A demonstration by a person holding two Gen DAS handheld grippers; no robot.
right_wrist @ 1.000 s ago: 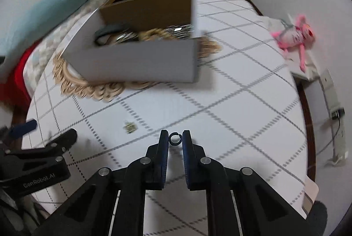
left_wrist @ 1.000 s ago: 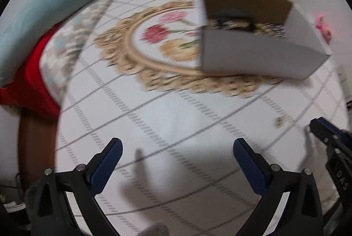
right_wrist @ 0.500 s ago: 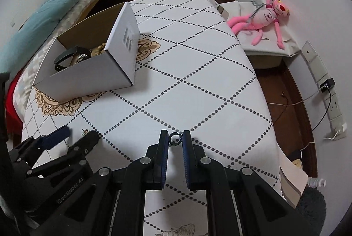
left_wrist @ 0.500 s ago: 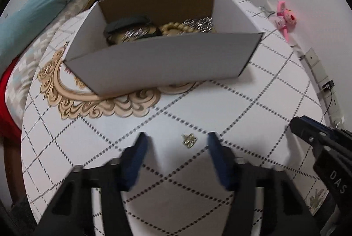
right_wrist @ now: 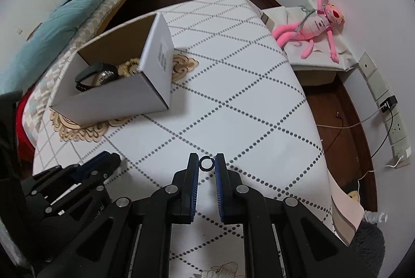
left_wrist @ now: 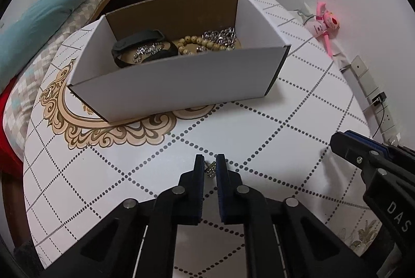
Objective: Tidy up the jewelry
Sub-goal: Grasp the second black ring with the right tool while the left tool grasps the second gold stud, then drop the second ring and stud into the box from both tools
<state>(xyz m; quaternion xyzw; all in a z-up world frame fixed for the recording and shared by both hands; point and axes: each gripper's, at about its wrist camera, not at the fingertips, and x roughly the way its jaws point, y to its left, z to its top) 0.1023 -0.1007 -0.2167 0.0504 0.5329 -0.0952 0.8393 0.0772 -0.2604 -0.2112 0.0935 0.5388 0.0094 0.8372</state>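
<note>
My left gripper (left_wrist: 210, 166) is shut on a small gold earring (left_wrist: 210, 168) that rests on the patterned table (left_wrist: 259, 138). Its side shows in the right wrist view (right_wrist: 103, 161). My right gripper (right_wrist: 206, 164) is shut on a small dark ring (right_wrist: 206, 164) and holds it over the table; it shows at the right in the left wrist view (left_wrist: 337, 140). A white cardboard box (left_wrist: 179, 86) stands beyond the left gripper, open at the top. It holds a black band (left_wrist: 137, 41), a beaded bracelet (left_wrist: 192, 43) and silver chains (left_wrist: 220, 35). The box also shows in the right wrist view (right_wrist: 111, 101).
A bed with a teal quilt (left_wrist: 52, 3) lies to the left past the table. A pink plush toy (right_wrist: 316, 24) sits on a low stand at the right. Wall sockets and cables (right_wrist: 389, 107) run along the right wall.
My left gripper swung right toward the earring, came down over it and closed from wide open onto it. My right gripper kept its hold on the ring and turned right, away from the box.
</note>
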